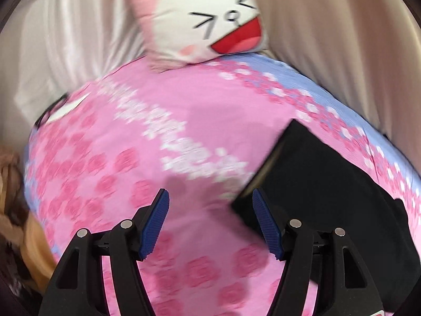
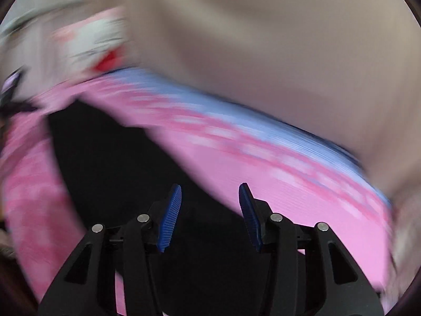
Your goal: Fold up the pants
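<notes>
Pink flowered bedding point(image 1: 184, 137) fills both my feeds, badly smeared. Nearest me, my left gripper point(image 1: 210, 197) hangs over it, fingers parted and empty, the black pants point(image 1: 329, 173) lying just to its right. My right gripper point(image 2: 210, 193) hovers above the pants point(image 2: 110, 163), fingers apart, nothing between them. Farther back, a cat-face pillow point(image 1: 200, 21) sits against beige curtains point(image 1: 342, 39).
</notes>
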`<state>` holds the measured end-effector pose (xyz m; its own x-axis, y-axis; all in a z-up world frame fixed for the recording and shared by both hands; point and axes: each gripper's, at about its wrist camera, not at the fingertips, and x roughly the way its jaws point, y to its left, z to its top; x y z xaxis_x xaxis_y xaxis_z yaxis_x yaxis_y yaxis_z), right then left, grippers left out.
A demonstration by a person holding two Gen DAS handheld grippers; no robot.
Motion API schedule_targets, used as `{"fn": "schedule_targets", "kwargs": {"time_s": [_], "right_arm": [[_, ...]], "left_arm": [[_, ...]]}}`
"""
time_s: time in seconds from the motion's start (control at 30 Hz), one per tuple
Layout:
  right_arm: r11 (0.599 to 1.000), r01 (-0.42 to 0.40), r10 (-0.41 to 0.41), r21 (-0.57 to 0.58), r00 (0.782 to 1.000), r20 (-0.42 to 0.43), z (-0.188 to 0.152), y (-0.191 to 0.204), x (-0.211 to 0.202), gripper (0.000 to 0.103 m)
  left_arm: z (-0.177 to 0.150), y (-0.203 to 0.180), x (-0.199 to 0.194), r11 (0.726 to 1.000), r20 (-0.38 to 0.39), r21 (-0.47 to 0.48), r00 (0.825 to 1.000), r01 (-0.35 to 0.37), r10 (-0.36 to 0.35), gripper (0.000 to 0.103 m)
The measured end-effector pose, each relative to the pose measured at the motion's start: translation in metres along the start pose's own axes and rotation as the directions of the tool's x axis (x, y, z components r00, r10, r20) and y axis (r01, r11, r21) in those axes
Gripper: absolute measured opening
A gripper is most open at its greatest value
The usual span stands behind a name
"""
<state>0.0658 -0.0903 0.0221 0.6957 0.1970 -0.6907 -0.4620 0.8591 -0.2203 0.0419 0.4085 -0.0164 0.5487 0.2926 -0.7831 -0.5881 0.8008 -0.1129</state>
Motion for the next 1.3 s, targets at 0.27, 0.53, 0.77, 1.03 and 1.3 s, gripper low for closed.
{"fn": "schedule_targets", "kwargs": {"time_s": [0.27,0.53,0.77,1.03,1.3], "right_arm": [[0.868,-0.201,0.218,-0.453,0.976,-0.014,0.09,0.206,0.113,0.07],[0.89,-0.251,0.217,-0.381,0.967,-0.132,0.128,0.224,0.197,0.007],[0.914,0.009,0.016,-0.405,0.998,0.058,0.148,0.215,0.17,0.009],[0.868,-0.332,0.323,-0.37,0.942,-0.088,0.084,0.278,0.164,0.078],[0.969,-0.204,0.201,0.139,0.979,0.038,0.091,0.093,0.105,0.073]], "left_arm": [[-0.022,0.035,0.004,0.998,-0.071,0.015,0.995,0.064,-0.063,0.064],[-0.029,0.051,0.008,0.994,-0.08,0.034,0.992,0.103,-0.1,0.064],[-0.015,0.056,0.004,0.99,-0.031,0.03,0.99,0.141,-0.14,0.064],[0.01,0.066,-0.003,0.99,0.024,0.01,0.989,0.144,-0.144,0.064],[0.019,-0.006,-0.004,0.956,0.008,0.154,0.967,0.25,-0.254,0.07]]}}
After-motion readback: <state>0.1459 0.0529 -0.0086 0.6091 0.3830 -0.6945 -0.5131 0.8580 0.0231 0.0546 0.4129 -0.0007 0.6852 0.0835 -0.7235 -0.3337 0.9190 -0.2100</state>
